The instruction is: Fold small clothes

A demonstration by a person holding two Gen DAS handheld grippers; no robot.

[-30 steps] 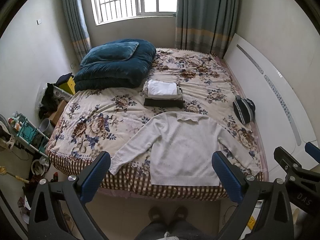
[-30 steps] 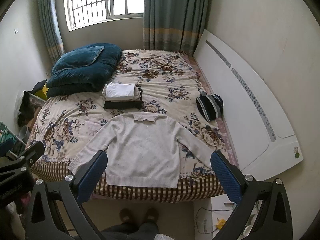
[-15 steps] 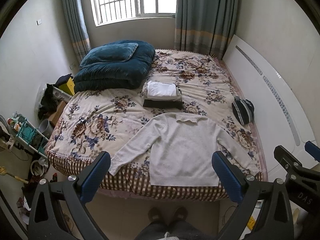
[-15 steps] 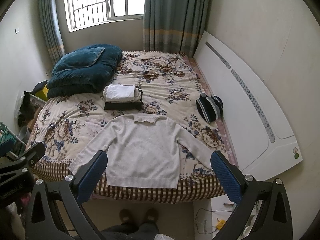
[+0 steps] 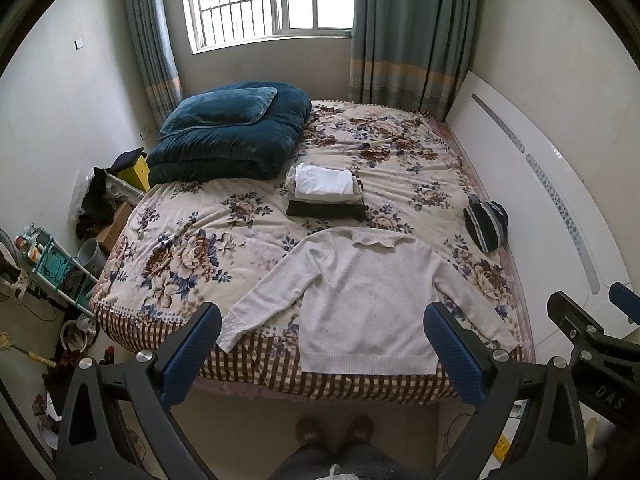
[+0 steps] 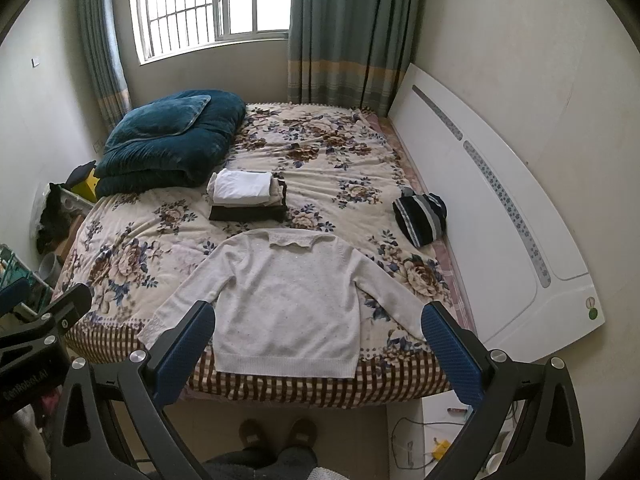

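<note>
A white long-sleeved sweater [image 5: 368, 300] lies flat, sleeves spread, at the near edge of the floral bed [image 5: 224, 248]; it also shows in the right wrist view [image 6: 288, 304]. My left gripper [image 5: 322, 332] is open and empty, held high above the near edge of the bed. My right gripper [image 6: 318, 332] is open and empty at about the same height. A stack of folded clothes [image 5: 326, 194], white on dark, lies behind the sweater, also seen in the right wrist view [image 6: 248, 196]. A striped dark garment [image 5: 486, 222] lies at the bed's right side.
A folded teal quilt with a pillow [image 5: 228, 136] fills the bed's far left. A white headboard panel [image 5: 540, 200] leans along the right wall. Clutter and a green rack [image 5: 52, 264] stand on the floor at left. The person's feet [image 5: 336, 430] are below.
Both grippers have shifted slightly; the view has drifted a little, with the bed sitting a bit lower and closer. Nothing on the bed has moved.
</note>
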